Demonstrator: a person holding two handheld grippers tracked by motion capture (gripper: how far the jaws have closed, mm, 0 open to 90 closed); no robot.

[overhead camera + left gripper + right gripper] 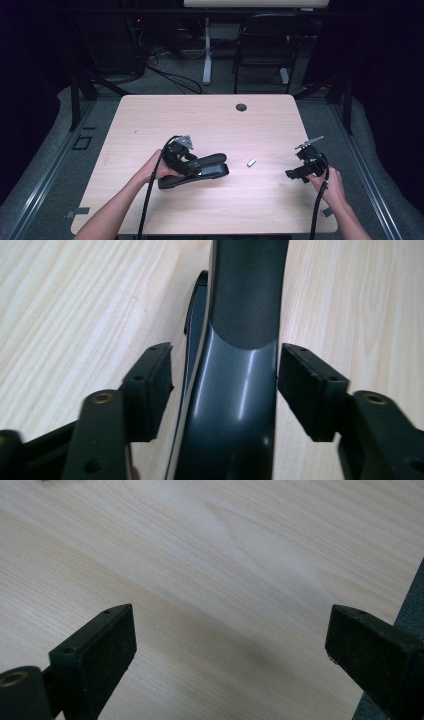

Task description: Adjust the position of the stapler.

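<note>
A large black stapler (200,170) is lying on the pale wooden counter (210,120), left of its middle and toward the near edge. The left gripper (225,385) is being held at the stapler's rear end by the person's left hand (157,167). In the left gripper view, the stapler's glossy upper arm is being straddled by the fingers (150,385), which are set narrowly to either side of it; whether the pads are touching it cannot be told. A small silvery object (251,162) is lying just right of the stapler's front. The right gripper (300,172) is being held near the counter's right edge, well apart from the stapler, its fingers (100,650) spread wide over bare wood.
</note>
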